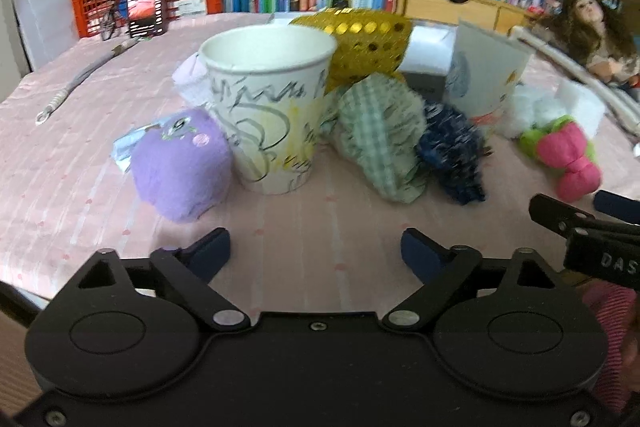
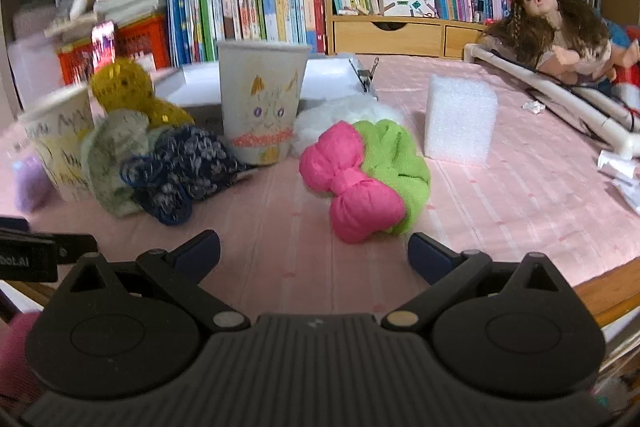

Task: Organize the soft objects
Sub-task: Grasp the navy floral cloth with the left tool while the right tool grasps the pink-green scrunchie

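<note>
At the near edge of the pink-covered table [image 1: 60, 187], the left tool [image 1: 316, 251] is held with its jaws spread and nothing between them; bare cloth is seen in the gap. The right tool [image 2: 314, 253] is likewise spread and empty, hovering just short of the pink and green bow [image 2: 360, 179].

Beyond the left tool, a scribbled paper cup [image 1: 272, 115] stands upright and looks empty. A purple plush [image 1: 180, 167] lies touching its left side, and a green checked scrunchie [image 1: 380, 139] leans just to its right, with a dark blue scrunchie [image 1: 452, 151] beside that. A gold sequinned piece [image 1: 368, 43] sits behind them.

Farther right, a second cup [image 2: 260, 107] with a drawn face stands upright; its inside cannot be seen. A white fluffy item [image 2: 344, 119] lies between it and the bow, and a white foam block [image 2: 460, 123] stands well to the right.

As far as can be judged, the sorting has hardly begun: every soft object is still loose on the table, and none is seen inside a cup. All of the gathering appears to remain.
</note>
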Action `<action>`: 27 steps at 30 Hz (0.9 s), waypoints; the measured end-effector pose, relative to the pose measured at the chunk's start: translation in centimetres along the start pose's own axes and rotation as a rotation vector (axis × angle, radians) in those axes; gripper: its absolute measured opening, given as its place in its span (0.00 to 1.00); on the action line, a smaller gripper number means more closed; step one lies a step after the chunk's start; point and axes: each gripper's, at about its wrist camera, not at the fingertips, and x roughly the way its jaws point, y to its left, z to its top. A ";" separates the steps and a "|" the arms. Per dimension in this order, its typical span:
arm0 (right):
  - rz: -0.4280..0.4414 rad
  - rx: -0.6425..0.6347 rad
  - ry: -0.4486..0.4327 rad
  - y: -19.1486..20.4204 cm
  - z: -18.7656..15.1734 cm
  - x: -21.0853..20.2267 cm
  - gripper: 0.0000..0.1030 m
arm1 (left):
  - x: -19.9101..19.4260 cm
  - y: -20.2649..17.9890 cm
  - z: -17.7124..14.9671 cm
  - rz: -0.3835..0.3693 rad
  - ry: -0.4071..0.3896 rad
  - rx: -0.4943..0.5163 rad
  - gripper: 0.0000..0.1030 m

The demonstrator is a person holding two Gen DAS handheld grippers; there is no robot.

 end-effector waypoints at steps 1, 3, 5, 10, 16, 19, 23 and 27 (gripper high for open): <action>-0.002 0.004 -0.014 -0.3 0.2 -0.1 0.99 | -0.2 0.0 0.1 -0.015 -0.006 -0.003 0.85; -0.007 0.005 -0.041 -0.9 0.5 -0.2 0.97 | -0.4 -0.3 0.4 -0.037 -0.023 -0.001 0.83; -0.009 0.006 -0.054 -1.4 0.8 -0.3 0.94 | -0.7 -0.7 0.7 -0.046 -0.046 0.006 0.79; -0.002 -0.011 -0.071 -2.1 1.2 0.0 0.89 | -1.1 -2.1 1.5 -0.088 -0.089 0.029 0.78; -0.004 -0.016 -0.070 -2.7 2.0 1.3 0.83 | -0.3 -4.1 2.0 -0.111 -0.086 0.047 0.58; 0.006 -0.023 -0.066 -3.1 2.2 1.8 0.83 | -0.2 -4.9 2.0 -0.136 -0.101 0.064 0.57; 0.027 -0.022 -0.041 -3.5 2.1 2.6 0.79 | 0.3 -6.6 2.0 -0.117 -0.151 0.129 0.56; 0.045 -0.026 -0.031 -3.6 2.1 2.7 0.69 | 1.8 -7.7 2.0 -0.123 -0.144 0.143 0.51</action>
